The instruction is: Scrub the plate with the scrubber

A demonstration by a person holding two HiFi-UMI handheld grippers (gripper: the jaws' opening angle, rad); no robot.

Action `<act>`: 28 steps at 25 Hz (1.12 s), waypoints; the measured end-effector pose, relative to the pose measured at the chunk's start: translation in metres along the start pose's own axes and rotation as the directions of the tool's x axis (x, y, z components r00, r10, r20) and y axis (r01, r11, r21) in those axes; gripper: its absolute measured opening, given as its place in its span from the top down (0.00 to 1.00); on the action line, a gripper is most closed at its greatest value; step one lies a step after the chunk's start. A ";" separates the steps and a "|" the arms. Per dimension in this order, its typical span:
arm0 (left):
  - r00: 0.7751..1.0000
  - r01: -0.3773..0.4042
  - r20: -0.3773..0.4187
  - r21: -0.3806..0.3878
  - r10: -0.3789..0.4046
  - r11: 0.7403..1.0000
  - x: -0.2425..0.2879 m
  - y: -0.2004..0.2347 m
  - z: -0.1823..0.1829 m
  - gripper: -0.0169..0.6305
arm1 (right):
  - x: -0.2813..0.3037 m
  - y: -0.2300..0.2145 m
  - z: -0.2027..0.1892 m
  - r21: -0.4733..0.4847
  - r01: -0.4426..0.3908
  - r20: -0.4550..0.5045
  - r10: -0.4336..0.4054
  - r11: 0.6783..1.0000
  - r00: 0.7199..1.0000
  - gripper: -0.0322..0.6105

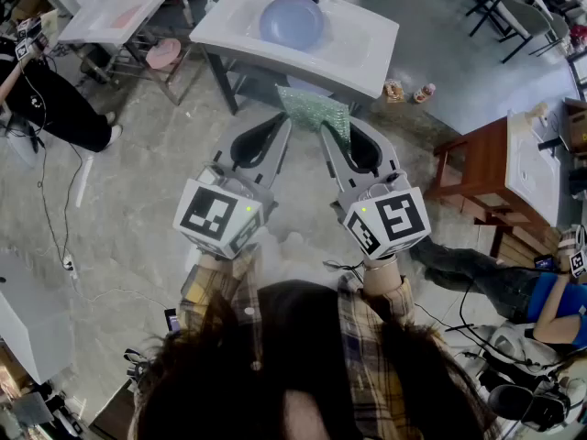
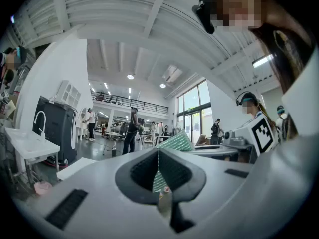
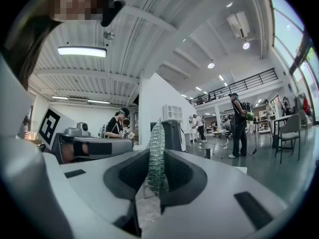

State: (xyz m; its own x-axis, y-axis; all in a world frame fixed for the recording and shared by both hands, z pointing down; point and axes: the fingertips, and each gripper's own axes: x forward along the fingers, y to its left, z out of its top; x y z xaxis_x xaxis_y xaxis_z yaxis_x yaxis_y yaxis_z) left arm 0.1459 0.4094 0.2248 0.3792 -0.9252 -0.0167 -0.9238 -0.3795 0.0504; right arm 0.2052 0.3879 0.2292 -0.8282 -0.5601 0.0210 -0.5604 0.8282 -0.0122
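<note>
A pale blue plate (image 1: 292,21) lies in the basin of a white sink (image 1: 362,62) ahead of me, beyond both grippers. My right gripper (image 1: 330,128) (image 3: 156,176) is shut on a thin green scrubber (image 1: 316,110) (image 3: 156,138), which stands on edge between its pads and sticks out past the tips toward the left. Beside it, my left gripper (image 1: 284,125) (image 2: 158,158) is shut, with nothing clearly between its pads. In the left gripper view the scrubber (image 2: 175,142) shows just beyond the jaws. Both grippers are held level, short of the sink's near edge.
A second white sink (image 1: 119,7) stands at the far left with a pink bowl (image 1: 163,53) under it. A wooden table (image 1: 495,168) is at the right. People sit on the floor left and right, with cables (image 1: 55,218) trailing. Small bottles (image 1: 408,92) lie by the sink.
</note>
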 end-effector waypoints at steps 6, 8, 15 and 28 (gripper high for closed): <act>1.000 -0.003 -0.008 0.011 0.003 1.000 0.003 -0.007 0.000 0.95 | -0.009 -0.007 0.000 0.016 0.002 0.001 -0.002 1.000 1.000 0.80; 1.000 -0.009 -0.006 0.013 0.009 1.000 0.002 -0.007 -0.001 0.95 | -0.011 -0.006 -0.002 0.017 -0.003 0.000 0.003 1.000 1.000 0.80; 0.999 -0.040 -0.009 0.017 0.040 0.999 0.008 -0.014 -0.006 0.95 | -0.019 -0.019 -0.005 0.020 -0.014 0.005 0.014 1.000 1.000 0.80; 0.999 -0.045 -0.023 0.006 0.045 0.999 0.051 0.052 -0.012 0.95 | 0.046 -0.056 -0.014 0.042 0.012 -0.019 -0.011 0.999 1.000 0.80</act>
State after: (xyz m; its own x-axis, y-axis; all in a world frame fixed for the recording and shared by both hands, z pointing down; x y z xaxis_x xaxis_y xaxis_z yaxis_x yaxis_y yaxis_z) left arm 0.1172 0.3427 0.2382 0.3386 -0.9409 0.0082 -0.9401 -0.3380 0.0451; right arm 0.1990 0.3162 0.2453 -0.8215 -0.5688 0.0403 -0.5702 0.8197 -0.0543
